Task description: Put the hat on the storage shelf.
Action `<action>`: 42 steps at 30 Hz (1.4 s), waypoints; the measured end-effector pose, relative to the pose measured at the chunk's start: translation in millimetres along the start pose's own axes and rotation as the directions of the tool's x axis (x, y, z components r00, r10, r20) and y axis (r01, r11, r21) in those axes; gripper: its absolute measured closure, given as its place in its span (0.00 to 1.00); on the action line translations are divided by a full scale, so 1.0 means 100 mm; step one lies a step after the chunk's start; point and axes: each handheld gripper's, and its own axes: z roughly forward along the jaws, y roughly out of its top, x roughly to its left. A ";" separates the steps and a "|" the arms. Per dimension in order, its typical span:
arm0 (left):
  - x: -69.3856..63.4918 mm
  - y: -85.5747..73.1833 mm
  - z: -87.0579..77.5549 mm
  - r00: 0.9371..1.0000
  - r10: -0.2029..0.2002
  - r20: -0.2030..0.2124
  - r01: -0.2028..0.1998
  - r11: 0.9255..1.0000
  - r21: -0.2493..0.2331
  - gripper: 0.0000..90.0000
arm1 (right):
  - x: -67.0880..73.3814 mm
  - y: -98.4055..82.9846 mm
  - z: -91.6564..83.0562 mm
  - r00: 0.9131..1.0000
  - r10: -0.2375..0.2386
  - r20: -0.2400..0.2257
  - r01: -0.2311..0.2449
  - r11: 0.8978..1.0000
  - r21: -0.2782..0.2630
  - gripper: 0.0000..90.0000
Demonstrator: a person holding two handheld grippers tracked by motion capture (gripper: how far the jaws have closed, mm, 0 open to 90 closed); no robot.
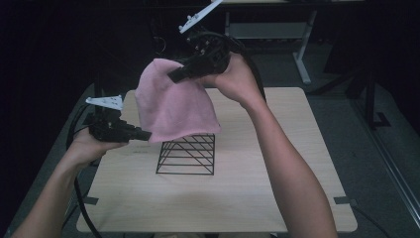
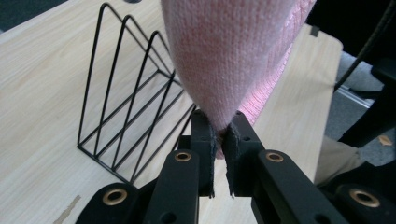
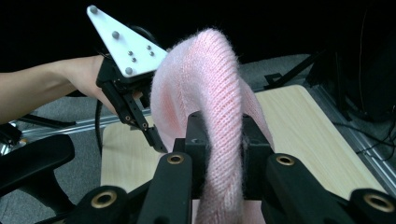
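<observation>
Pink knit fills most of what I watch: a soft pink knitted beanie (image 1: 173, 101) hangs in the air above the middle of the pale wooden table (image 1: 277, 198), stretched between my two grippers. My right gripper (image 1: 174, 77) sits high, toward the far side of the table, with its jaws clamped on the upper part of the hat; in the right gripper view the ribbed knit (image 3: 219, 93) bunches into a thick fold squeezed between the two black jaws of the right gripper (image 3: 223, 140) and arches up over them. My left gripper (image 1: 147, 134) is lower, at the left of the table, level with the hat's bottom edge, and its jaws are pinched shut on that edge; in the left gripper view the cloth (image 2: 229, 51) narrows to a point that disappears into the slim gap between the pads of the left gripper (image 2: 220, 140). Straight under the hanging hat stands a black wire file rack (image 1: 187, 154) on the table, its slanted dividers upright; the hat's lower hem hangs just over the rack's top, and I cannot tell whether they touch. From the left gripper view, the rack (image 2: 130, 107) stands just beside the gripped corner, to its left. From the right gripper view I also see the left gripper (image 3: 156, 144) beyond the hat, at its edge.
</observation>
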 end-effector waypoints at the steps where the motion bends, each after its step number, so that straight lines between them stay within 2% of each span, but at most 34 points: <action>1: 0.00 0.00 0.02 1.000 -0.011 0.000 0.011 1.000 0.003 0.92 | -0.04 -0.03 0.01 1.000 -0.008 0.002 0.008 1.000 -0.002 0.86; 2: 0.02 0.00 0.05 1.000 0.001 -0.009 -0.001 1.000 0.011 0.92 | -0.06 -0.06 0.02 1.000 0.006 -0.001 -0.006 1.000 -0.005 0.86; 8: 0.03 0.01 0.15 0.999 -0.005 -0.039 0.006 0.999 0.036 0.92 | -0.20 -0.23 0.06 0.999 0.035 -0.002 -0.035 0.999 -0.018 0.86; 9: 0.03 0.01 0.16 0.999 -0.003 -0.042 0.004 0.999 0.039 0.92 | -0.22 -0.26 0.05 0.999 0.054 -0.003 -0.054 0.998 -0.016 0.86; 11: 0.03 0.01 0.19 0.999 -0.003 -0.046 0.005 0.999 0.041 0.92 | -0.26 -0.31 0.05 0.999 0.051 -0.003 -0.051 0.999 -0.018 0.86; 15: 0.02 0.03 0.25 0.998 0.007 -0.063 -0.004 0.998 0.061 0.92 | -0.29 -0.42 0.03 0.997 0.079 -0.004 -0.079 0.997 -0.024 0.86; 23: 0.02 0.06 0.36 0.997 0.022 -0.079 -0.016 0.996 0.087 0.92 | -0.38 -0.62 -0.01 0.995 0.104 0.005 -0.103 0.994 -0.037 0.86; 24: 0.02 0.06 0.38 0.997 0.012 -0.081 -0.006 0.997 0.079 0.92 | -0.38 -0.63 -0.01 0.994 0.109 0.005 -0.108 0.993 -0.036 0.86; 25: 0.02 0.07 0.39 0.997 0.014 -0.081 -0.007 0.996 0.084 0.92 | -0.39 -0.64 -0.01 0.995 0.098 0.009 -0.098 0.994 -0.038 0.86; 32: 0.03 0.06 0.45 0.995 0.016 -0.095 -0.006 0.995 0.101 0.92 | -0.41 -0.70 0.00 0.994 0.107 0.004 -0.107 0.993 -0.042 0.86; 34: 0.04 0.03 0.47 0.996 0.010 -0.087 -0.001 0.995 0.101 0.92 | -0.41 -0.73 0.02 0.994 0.109 -0.003 -0.109 0.993 -0.044 0.86; 42: 0.05 -0.10 0.48 0.996 -0.004 -0.085 0.013 0.994 0.109 0.92 | -0.32 -0.73 0.14 0.996 0.081 -0.030 -0.082 0.996 -0.034 0.86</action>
